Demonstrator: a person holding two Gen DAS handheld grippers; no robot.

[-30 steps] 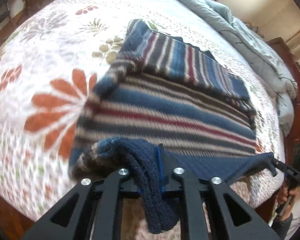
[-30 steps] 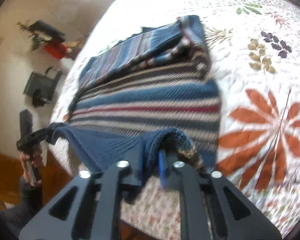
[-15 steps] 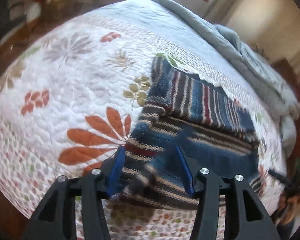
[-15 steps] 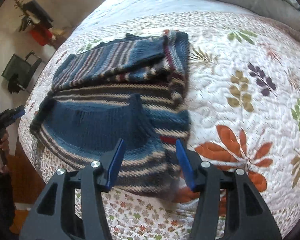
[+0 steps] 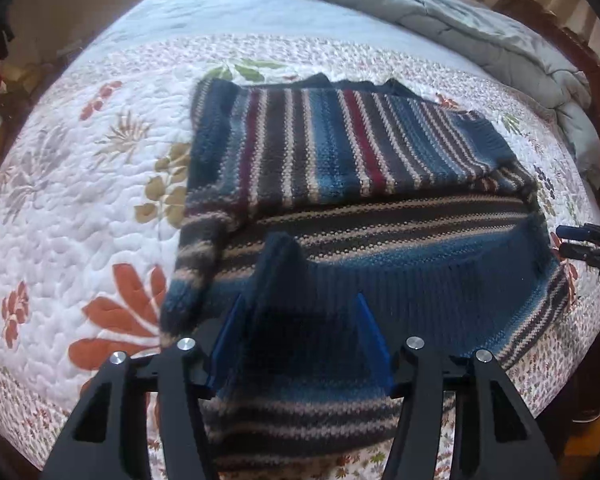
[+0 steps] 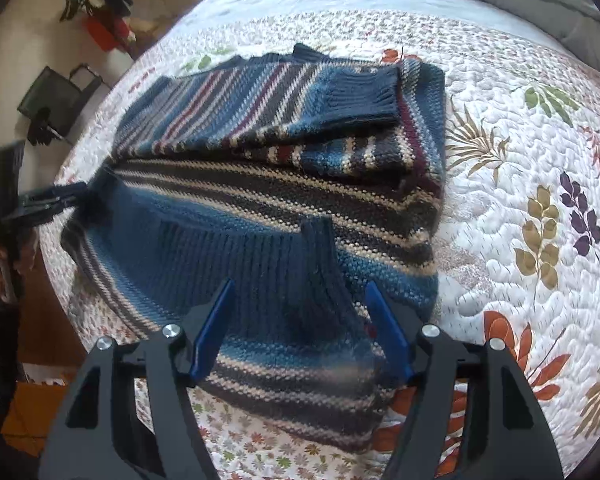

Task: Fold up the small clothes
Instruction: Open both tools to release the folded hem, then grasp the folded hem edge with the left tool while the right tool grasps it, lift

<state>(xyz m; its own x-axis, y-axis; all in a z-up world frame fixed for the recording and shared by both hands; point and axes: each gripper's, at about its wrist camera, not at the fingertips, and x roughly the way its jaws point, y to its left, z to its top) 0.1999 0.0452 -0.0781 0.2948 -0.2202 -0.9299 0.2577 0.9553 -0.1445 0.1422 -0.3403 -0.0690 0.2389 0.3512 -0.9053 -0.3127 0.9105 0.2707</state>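
Both tools' jaws are opening, left tool and right tool gripping nothing; the striped sweater's ribbed hem stands peaked between each tool's fingers, so the fold may spring back or snag.

Home bedroom, bed with floral quilted bedspread, rumpled grey duvet, wooden bed frame

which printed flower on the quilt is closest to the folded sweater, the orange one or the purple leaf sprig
The orange flower: the sweater lies right at its petals, by the near corner. The purple sprig sits apart, with bare quilt between.

Floral quilt, grey duvet
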